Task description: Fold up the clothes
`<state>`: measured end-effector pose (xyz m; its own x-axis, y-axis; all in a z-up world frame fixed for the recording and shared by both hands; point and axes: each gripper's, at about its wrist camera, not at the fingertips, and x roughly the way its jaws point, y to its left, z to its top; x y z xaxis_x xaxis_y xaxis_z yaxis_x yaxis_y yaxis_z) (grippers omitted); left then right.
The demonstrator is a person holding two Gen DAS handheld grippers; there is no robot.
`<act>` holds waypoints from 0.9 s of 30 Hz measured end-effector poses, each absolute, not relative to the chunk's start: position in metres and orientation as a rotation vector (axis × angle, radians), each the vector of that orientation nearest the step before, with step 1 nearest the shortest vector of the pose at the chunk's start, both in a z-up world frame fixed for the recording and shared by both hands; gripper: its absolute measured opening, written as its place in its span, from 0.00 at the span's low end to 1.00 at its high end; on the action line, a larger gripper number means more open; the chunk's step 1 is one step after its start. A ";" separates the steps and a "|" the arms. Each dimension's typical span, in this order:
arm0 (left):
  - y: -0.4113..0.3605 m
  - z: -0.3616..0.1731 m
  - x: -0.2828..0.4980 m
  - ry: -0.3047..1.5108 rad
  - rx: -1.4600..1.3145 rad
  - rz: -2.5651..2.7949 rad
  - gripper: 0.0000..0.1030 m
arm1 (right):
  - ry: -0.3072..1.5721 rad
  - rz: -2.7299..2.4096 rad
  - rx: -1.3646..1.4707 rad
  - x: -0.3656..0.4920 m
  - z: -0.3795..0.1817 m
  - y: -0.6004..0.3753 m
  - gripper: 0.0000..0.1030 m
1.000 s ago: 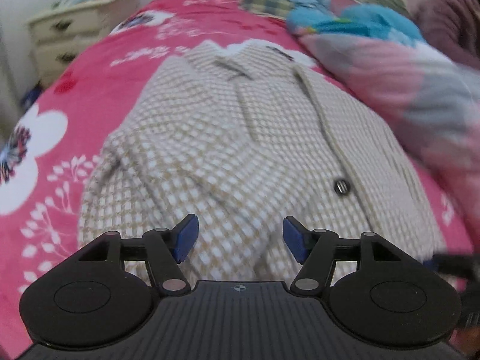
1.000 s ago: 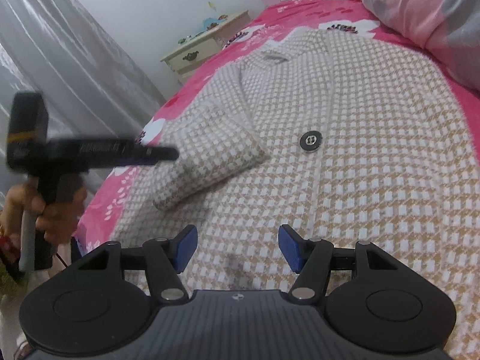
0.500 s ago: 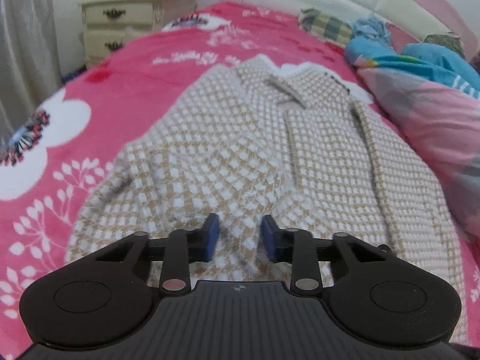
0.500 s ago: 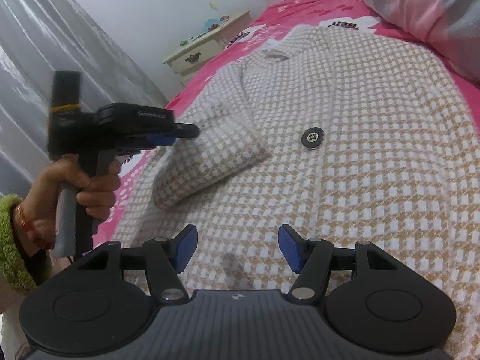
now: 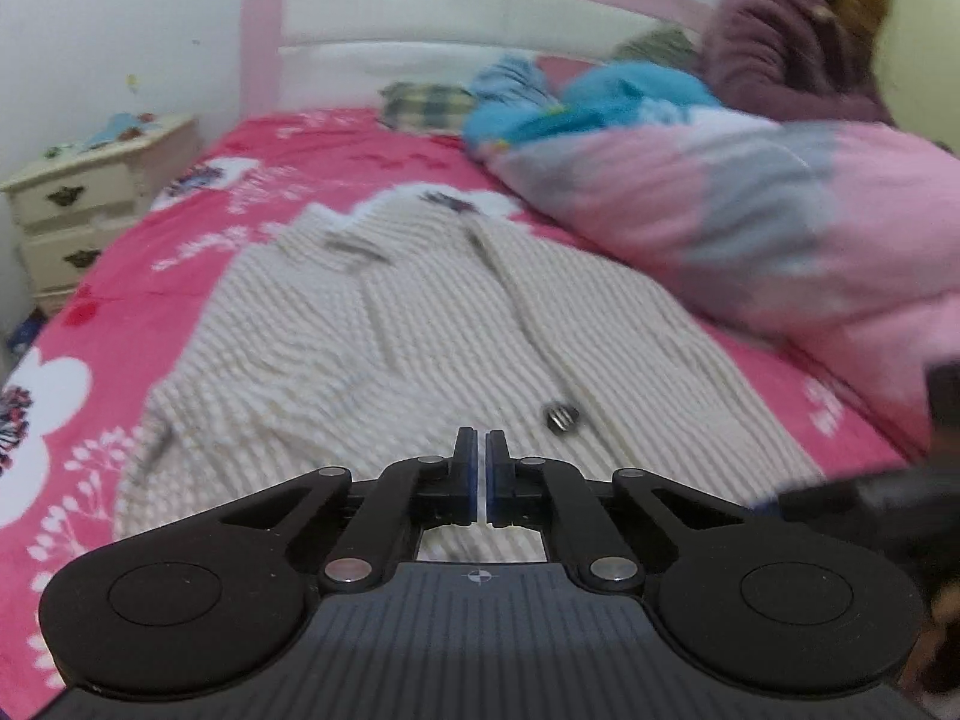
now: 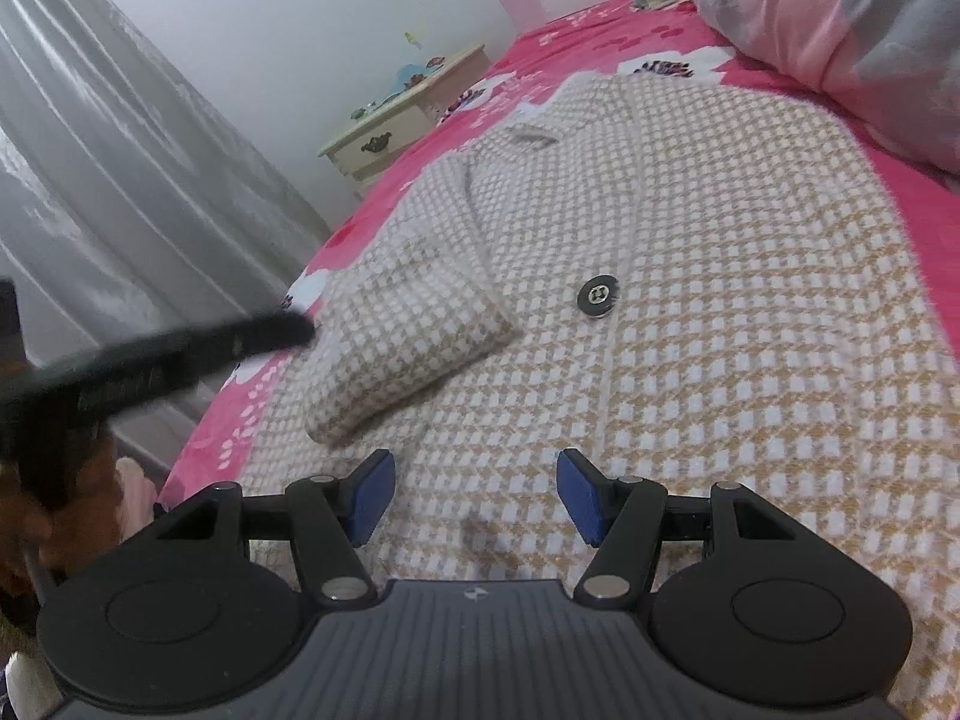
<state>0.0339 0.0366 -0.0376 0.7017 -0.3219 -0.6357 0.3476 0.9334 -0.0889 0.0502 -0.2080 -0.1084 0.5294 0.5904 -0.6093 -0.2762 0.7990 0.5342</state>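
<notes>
A beige and white checked jacket [image 6: 690, 252] with a dark round button [image 6: 597, 295] lies flat on the pink bed [image 6: 336, 252], collar toward the headboard. Its left sleeve [image 6: 408, 354] is folded across the front. It also shows, blurred, in the left wrist view [image 5: 420, 324]. My left gripper [image 5: 480, 441] is shut and empty, held above the jacket's hem. It shows as a dark blur in the right wrist view [image 6: 180, 354], left of the sleeve. My right gripper [image 6: 474, 489] is open and empty, just above the jacket's lower front.
A pink and grey quilt [image 5: 750, 222] is piled along the bed's right side, with blue clothes [image 5: 600, 96] and a person in a purple sweater [image 5: 786, 42] beyond. A cream nightstand [image 5: 78, 204] stands left of the bed. A grey curtain [image 6: 120, 180] hangs at left.
My left gripper has closed from wide open to shut, with nothing in it, and it has lifted and swung. My right gripper has stayed open over the jacket's lower front.
</notes>
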 end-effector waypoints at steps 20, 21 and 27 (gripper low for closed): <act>0.072 -0.070 0.138 0.652 0.328 -0.170 0.89 | 0.876 0.558 0.356 0.055 -0.113 -0.197 0.62; 0.074 -0.077 0.150 0.665 0.358 -0.145 0.90 | 0.877 0.562 0.358 0.057 -0.114 -0.196 0.62; 0.112 -0.108 0.190 0.855 0.166 -0.148 0.94 | 0.883 0.609 0.311 0.072 -0.113 -0.185 0.62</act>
<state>0.1904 0.1123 -0.1080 0.6474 -0.0635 -0.7595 0.1961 0.9768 0.0855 0.0723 -0.1849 -0.1128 0.4818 0.6141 -0.6251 -0.3666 0.7892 0.4927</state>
